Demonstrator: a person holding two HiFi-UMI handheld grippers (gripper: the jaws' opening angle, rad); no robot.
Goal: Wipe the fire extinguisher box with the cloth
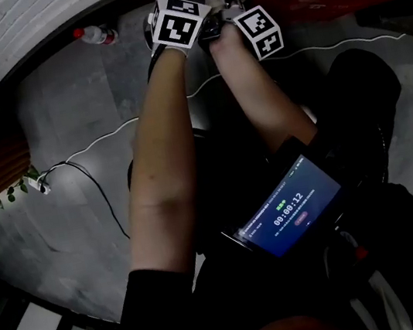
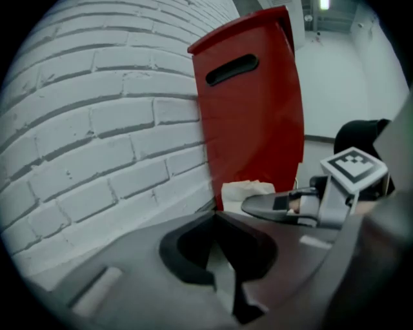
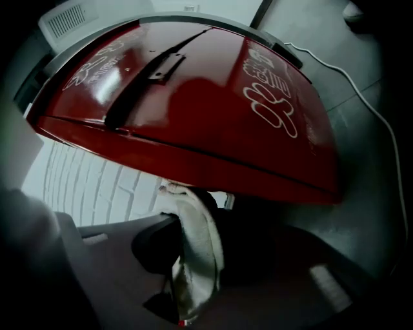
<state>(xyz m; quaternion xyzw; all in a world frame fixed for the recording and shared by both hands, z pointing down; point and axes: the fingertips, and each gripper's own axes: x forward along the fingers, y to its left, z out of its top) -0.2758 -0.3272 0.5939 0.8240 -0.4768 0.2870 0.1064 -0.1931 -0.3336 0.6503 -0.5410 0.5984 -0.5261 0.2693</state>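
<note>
In the left gripper view, my left tongs [image 2: 216, 222] are closed tip to tip with nothing between them. Beyond them the red fire extinguisher box [image 2: 251, 109] stands against a white brick wall [image 2: 97, 142]. The right tongs [image 2: 258, 205] come in from the side with the cloth [image 2: 248, 190] bunched at their tip, low against the box's face.

The right gripper view shows what that view cannot. The right tongs are clamped on a fold of the cloth, which hangs down between them. Its upper end sits right at the box's lower edge, and I'd say it is touching. The box fills this view, showing glossy red with white lettering and a dark strip along the top. A white cable [image 3: 361, 90] trails over the floor beside it.

The head view alone shows how crowded things are. Both forearms run side by side and the two marker cubes are nearly together at the box's corner. A bottle [image 1: 95, 35] lies near the wall.

My worry is the grip. Only a narrow fold is pinched, so dragging it hard along the box's edge could pull the cloth free. The left tongs brace nothing, so a firm push might shift the box. With the tongs this close, a sideways stroke could also knock one into the other.
</note>
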